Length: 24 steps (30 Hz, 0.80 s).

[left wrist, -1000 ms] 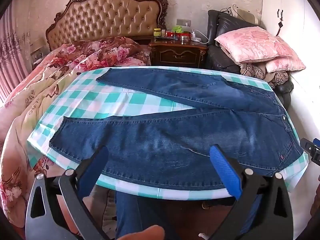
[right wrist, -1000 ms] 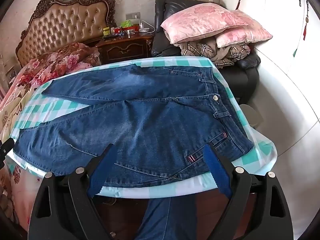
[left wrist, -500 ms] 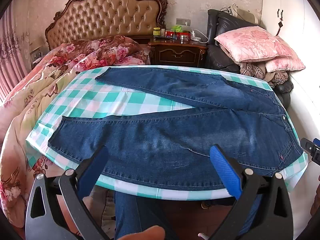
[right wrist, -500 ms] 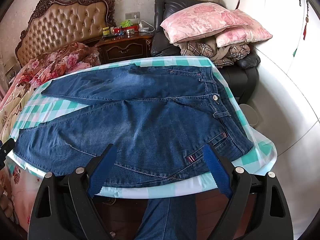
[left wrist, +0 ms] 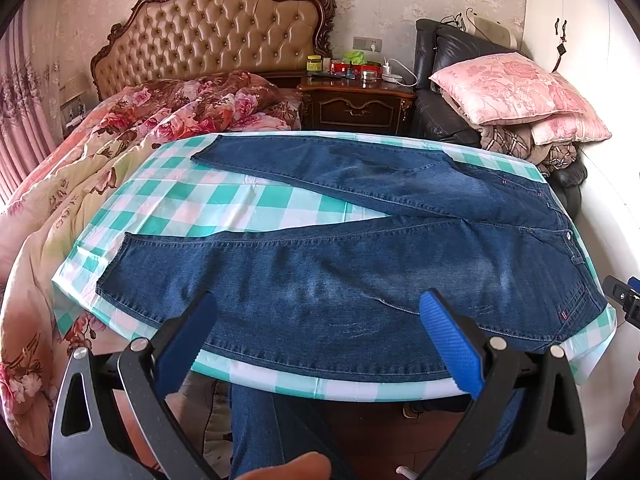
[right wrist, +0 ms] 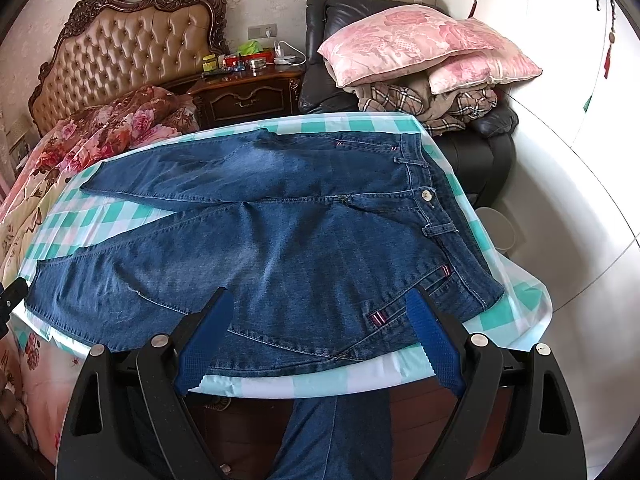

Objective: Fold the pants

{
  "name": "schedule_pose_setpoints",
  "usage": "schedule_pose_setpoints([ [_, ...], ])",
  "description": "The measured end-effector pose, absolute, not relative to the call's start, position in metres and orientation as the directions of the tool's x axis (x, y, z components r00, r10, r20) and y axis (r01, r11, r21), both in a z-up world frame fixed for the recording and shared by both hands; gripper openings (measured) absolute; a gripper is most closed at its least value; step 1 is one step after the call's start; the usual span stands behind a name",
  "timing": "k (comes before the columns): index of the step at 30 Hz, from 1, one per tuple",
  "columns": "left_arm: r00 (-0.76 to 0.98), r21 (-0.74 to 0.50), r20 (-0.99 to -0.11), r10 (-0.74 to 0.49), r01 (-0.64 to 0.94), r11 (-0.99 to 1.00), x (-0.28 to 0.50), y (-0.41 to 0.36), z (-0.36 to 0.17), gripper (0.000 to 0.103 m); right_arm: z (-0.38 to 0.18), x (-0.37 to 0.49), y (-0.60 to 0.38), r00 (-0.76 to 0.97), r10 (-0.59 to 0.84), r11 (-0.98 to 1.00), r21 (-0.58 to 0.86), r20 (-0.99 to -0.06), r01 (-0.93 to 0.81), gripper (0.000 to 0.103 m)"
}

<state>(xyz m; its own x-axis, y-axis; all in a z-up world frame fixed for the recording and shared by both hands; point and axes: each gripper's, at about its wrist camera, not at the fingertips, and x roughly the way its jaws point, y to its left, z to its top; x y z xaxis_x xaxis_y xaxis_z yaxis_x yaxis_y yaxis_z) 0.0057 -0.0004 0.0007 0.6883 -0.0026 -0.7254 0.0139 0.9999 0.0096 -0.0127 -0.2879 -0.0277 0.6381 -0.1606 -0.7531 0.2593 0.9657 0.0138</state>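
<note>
A bedroom with floral wallpaper holds a table (left wrist: 248,200) covered in a green-and-white checked cloth, and on it the blue jeans (left wrist: 360,272) lie flat and unfolded — waistband at the table's right edge, both legs reaching toward the left edge, the near leg along the front edge and the far leg angled toward the back edge, with bare cloth showing between them. The left gripper (left wrist: 316,336) hovers above the front edge over the near leg, its blue pads spread wide with nothing clasped; the right gripper (right wrist: 320,332) hovers by the front right corner over the hip pocket, likewise spread and empty. Beyond the table stand a tufted headboard (left wrist: 216,36), a flowered quilt (left wrist: 120,132), a dark nightstand (left wrist: 356,104) and pink pillows (left wrist: 512,88) piled on a black armchair — the person's denim-clad leg (right wrist: 336,432) shows below the front edge
</note>
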Motion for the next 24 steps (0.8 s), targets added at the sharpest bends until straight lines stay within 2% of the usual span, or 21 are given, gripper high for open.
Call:
schedule_pose_setpoints([
  [24,0.687,0.006,-0.727,-0.004,0.012,1.0,0.005,-0.0006,-0.0006,0.101,-0.0284,-0.0126,-0.2878,0.637,-0.161,0.966,0.012,-0.754,0.259,0.085],
])
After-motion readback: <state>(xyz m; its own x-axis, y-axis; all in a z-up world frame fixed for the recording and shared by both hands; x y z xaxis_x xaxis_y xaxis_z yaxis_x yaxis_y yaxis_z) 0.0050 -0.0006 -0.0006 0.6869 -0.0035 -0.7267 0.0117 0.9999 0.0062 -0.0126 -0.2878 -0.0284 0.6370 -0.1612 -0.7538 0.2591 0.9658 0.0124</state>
